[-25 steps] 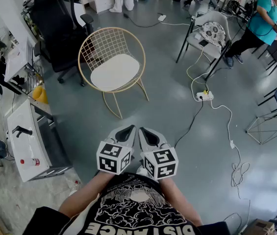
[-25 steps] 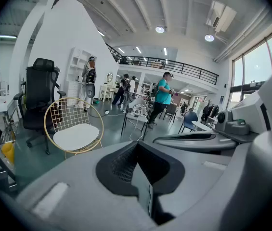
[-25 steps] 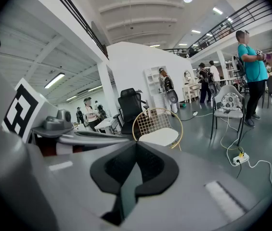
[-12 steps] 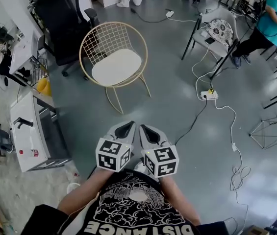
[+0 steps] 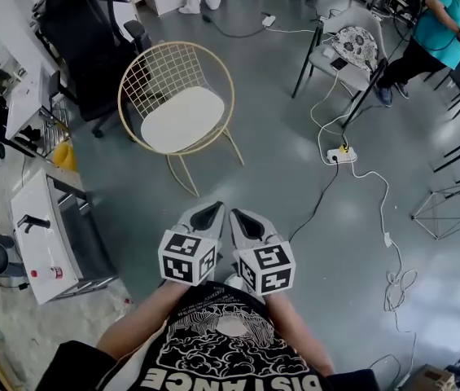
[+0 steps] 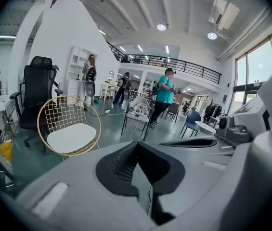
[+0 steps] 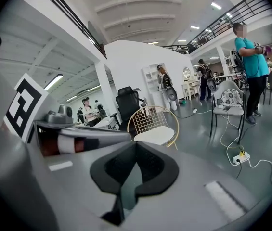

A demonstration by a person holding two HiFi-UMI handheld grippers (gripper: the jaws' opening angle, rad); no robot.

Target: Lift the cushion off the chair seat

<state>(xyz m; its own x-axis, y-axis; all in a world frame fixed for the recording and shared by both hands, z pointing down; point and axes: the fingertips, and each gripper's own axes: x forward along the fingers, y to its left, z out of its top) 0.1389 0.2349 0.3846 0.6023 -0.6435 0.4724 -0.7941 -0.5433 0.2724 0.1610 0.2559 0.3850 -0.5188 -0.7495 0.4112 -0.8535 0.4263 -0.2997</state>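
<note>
A white oval cushion [image 5: 182,119] lies on the seat of a gold wire chair [image 5: 157,70] standing on the grey floor ahead of me. Both grippers are held close to my chest, side by side, well short of the chair. The left gripper [image 5: 205,217] is shut with nothing in it, and so is the right gripper [image 5: 248,225]. In the left gripper view the cushion [image 6: 72,137] shows to the left beyond the closed left gripper [image 6: 140,170]. The right gripper view has the cushion [image 7: 155,135] straight ahead past the right gripper [image 7: 132,172].
A black office chair [image 5: 91,39] stands behind the gold chair. A white cabinet [image 5: 46,235] is at the left. A grey chair with a patterned pad [image 5: 348,51], a person in teal [image 5: 437,23], a power strip with trailing cable [image 5: 341,155] and a wire stool [image 5: 445,210] are at the right.
The grippers keep their shut, side-by-side pose in front of me. The scene has slid slightly, and the gold chair now sits a little further left in the head view.
</note>
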